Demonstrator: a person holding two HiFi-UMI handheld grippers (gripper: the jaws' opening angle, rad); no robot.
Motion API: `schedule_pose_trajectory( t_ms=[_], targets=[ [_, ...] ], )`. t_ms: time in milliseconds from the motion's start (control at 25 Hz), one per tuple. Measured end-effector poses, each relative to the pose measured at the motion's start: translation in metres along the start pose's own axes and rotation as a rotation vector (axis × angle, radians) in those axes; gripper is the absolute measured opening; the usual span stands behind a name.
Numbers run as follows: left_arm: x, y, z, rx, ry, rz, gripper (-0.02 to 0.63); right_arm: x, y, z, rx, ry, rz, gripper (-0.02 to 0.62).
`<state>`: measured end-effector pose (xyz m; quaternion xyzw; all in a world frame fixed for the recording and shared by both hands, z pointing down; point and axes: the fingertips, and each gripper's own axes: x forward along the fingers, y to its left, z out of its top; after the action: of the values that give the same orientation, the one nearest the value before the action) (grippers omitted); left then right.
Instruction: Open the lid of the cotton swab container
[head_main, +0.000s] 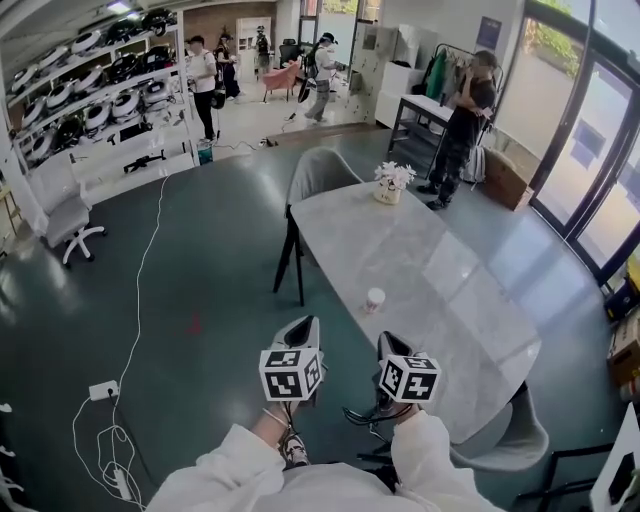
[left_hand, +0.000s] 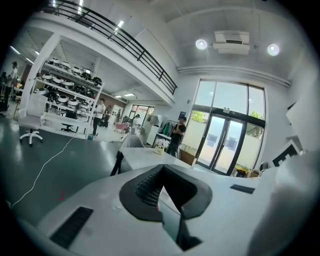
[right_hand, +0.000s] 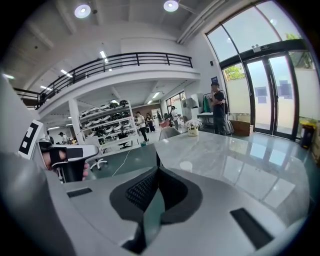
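Holding left gripper (head_main: 303, 328) and right gripper (head_main: 389, 347) short of the table (head_main: 440, 250), jaws together and empty, approach step pending; cotton swab container (head_main: 375, 298) stands near the table's edge ahead, so next: reach in, open jaws

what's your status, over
Left gripper shut, empty; right gripper shut, empty. Cotton swab container on table ahead, untouched, lid appears on. Nothing in the way.

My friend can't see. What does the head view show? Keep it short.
The left gripper and right gripper, both shut and empty, are held side by side by the near edge of a grey table. A small white container stands on the table just ahead of them, and flowers sit at the far end.
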<state>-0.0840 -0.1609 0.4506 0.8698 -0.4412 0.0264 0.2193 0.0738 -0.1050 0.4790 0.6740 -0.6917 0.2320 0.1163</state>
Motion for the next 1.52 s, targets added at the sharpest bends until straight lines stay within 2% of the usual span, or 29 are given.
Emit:
schedule_pose_trajectory(
  t_ms=[320,560,840,1120,1520],
  targets=[
    [0.034,0.027,0.016,-0.021,0.005,-0.022,0.008,0.037,0.007,0.021,-0.005,-0.001,-0.012,0.06],
    [0.048,0.046,0.008,-0.046,0.033,-0.035,0.008,0.054,0.014,0.018,0.002,0.01,-0.018,0.06],
    [0.064,0.043,0.002,-0.04,0.061,-0.047,0.008,0.066,-0.005,0.022,0.035,0.019,-0.035,0.06],
    [0.08,0.059,0.009,-0.044,0.062,-0.013,0.008,0.091,0.003,0.04,0.014,0.001,0.008,0.06],
    [0.123,0.041,0.012,0.006,0.088,-0.051,0.008,0.111,-0.031,0.042,0.054,0.002,-0.023,0.06]
  ],
)
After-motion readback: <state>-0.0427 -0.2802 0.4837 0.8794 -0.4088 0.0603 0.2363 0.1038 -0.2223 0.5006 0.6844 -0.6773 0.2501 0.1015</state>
